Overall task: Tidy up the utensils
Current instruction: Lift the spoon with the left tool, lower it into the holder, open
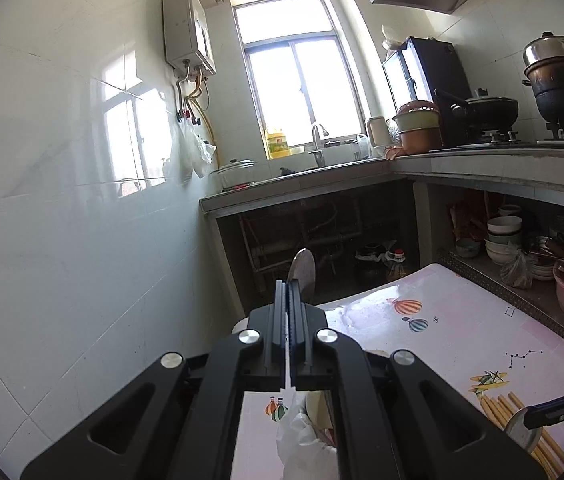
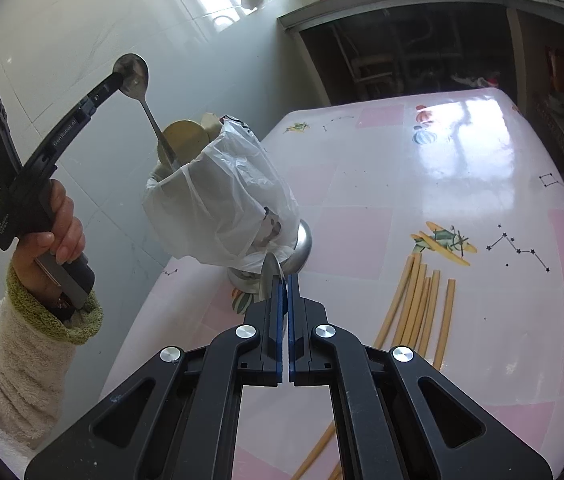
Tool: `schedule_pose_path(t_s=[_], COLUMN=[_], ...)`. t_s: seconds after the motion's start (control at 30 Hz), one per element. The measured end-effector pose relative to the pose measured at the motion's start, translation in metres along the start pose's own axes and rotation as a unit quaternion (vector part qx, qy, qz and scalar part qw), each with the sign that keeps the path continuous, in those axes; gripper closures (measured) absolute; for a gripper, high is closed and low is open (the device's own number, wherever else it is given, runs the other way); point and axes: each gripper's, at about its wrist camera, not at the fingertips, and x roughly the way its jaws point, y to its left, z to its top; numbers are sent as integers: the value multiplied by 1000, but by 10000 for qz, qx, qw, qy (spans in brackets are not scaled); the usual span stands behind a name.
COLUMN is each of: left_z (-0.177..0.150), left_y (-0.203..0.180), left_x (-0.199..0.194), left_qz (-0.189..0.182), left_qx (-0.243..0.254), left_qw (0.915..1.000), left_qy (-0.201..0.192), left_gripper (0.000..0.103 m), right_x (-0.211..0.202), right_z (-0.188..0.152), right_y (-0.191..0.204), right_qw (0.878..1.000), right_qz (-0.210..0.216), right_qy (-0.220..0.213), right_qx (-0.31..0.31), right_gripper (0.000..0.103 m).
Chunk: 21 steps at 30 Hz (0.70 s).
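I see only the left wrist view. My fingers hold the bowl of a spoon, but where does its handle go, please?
Observer: The spoon slants down, and its handle enters the white plastic bag wrapped over the holder.
Operator: Is something in there already?
Observer: Yes, a yellowish flat utensil stands up from the opening.
Operator: And my other hand?
Observer: The right gripper is shut on a second spoon, close to the holder's metal base.

Black left gripper [image 2: 120,76] and right gripper [image 2: 284,280] (silver screws); fluffy cream sleeve [image 2: 14,364], green cuff.
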Motion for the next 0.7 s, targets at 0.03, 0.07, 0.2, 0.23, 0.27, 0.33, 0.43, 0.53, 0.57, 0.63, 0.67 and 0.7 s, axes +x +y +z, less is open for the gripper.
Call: schedule_pose_path(t_s=[0.03, 0.07, 0.2, 0.23, 0.27, 0.33, 0.43, 0.53, 0.57, 0.63, 0.67, 0.7], left_z=[-5, -9, -25, -29, -32, -37, -43, -48, -49, -50, -50, -50], left_y=[0, -1, -8, -11, -14, -17, -21, -21, -21, -18, -16, -13], left_x=[1, 2, 5, 4, 4, 6, 10, 14, 15, 15, 15, 13], left_qz=[-12, -5, -115, -149, -168, -245, -310, -367, -386, -361, -405, -468], left_qx=[20, 64, 266, 319, 367, 418, 458, 457, 433, 430, 383, 291], left_qw=[10000, 10000, 9993, 9989, 9985, 9976, 9956, 9919, 9906, 9886, 9871, 9857], left_qy=[31, 54, 234, 300, 364, 504, 762, 1131, 1238, 1395, 1504, 1593], left_gripper=[103, 103, 103, 103, 102, 102, 102, 100, 99, 99, 99, 95], right_x=[1, 1, 2, 1, 0, -2, -5, -11, -13, -17, -19, -22], right_z=[-1, -1, -2, -3, -3, -4, -4, -4, -4, -3, -3, -2], right_y=[0, 0, 1, 1, 2, 3, 4, 4, 4, 5, 6, 7], right_qw=[10000, 10000, 10000, 10000, 9999, 10000, 10000, 10000, 10000, 9999, 9999, 9998], right_qz=[18, 28, 79, 91, 97, 97, 79, 59, 46, -4, -26, -47], right_qy=[8, 11, 10, 7, 4, -2, -21, -63, -76, -107, -124, -145], right_qx=[7, 6, 24, 28, 27, 4, -6, -21, -31, -64, -80, -95], right_gripper=[103, 103, 103, 103, 103, 103, 103, 103, 103, 103, 103, 103])
